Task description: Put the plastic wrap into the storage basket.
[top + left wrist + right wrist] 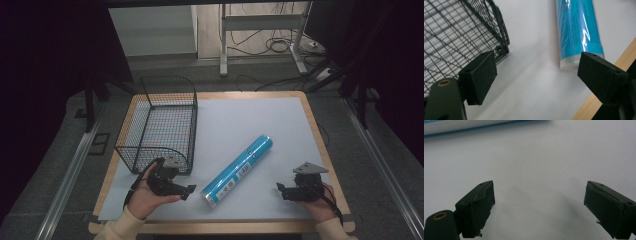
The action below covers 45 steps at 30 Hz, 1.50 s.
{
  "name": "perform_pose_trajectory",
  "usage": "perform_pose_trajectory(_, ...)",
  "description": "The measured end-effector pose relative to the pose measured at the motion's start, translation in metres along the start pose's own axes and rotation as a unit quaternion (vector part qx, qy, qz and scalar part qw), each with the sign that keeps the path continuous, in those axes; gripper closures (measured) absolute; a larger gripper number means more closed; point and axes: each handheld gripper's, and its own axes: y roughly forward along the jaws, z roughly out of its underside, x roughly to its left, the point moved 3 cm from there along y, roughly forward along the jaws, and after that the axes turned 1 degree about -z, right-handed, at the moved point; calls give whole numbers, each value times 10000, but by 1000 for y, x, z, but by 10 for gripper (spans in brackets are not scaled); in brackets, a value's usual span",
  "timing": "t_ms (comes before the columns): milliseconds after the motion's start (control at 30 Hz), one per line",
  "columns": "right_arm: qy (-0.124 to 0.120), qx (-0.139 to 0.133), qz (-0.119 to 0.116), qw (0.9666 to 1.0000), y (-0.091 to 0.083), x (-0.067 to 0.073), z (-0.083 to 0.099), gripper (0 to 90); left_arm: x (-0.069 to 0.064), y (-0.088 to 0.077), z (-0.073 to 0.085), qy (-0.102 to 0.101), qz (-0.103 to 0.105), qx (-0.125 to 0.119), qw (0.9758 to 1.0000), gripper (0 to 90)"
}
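A blue roll wrapped in clear film (238,170) lies slantwise on the white mat (250,120), its near end toward the front. My left gripper (187,192) rests open by the roll's near end, just left of it. In the left gripper view, the roll (579,32) lies ahead between the wide-apart jaws, nearer the right one, with nothing held. My right gripper (280,189) sits open near the front right of the mat, apart from the roll. A strip of the roll (461,126) crosses the top left of the right gripper view.
A black wire basket (160,125) stands empty at the mat's left, and its corner (501,47) is close to my left gripper. The table's wooden edge (621,60) runs by the roll's near end. Desk legs and cables (270,40) lie on the floor beyond the table.
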Motion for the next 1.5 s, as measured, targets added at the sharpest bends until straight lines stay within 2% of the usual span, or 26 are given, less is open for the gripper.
perform_pose_trajectory(300,-17,-55,-4,10000,-1,0,-1,101,-3,2,-16,78,7,-36,10000,153)
perform_pose_trajectory(600,-24,-88,2,10000,-2,-1,-1,100,-12,11,-28,180,81,23,9998,152)
perform_pose_trajectory(1500,-29,-80,25,10000,-2,-1,0,104,-25,25,-56,391,139,113,9991,151)
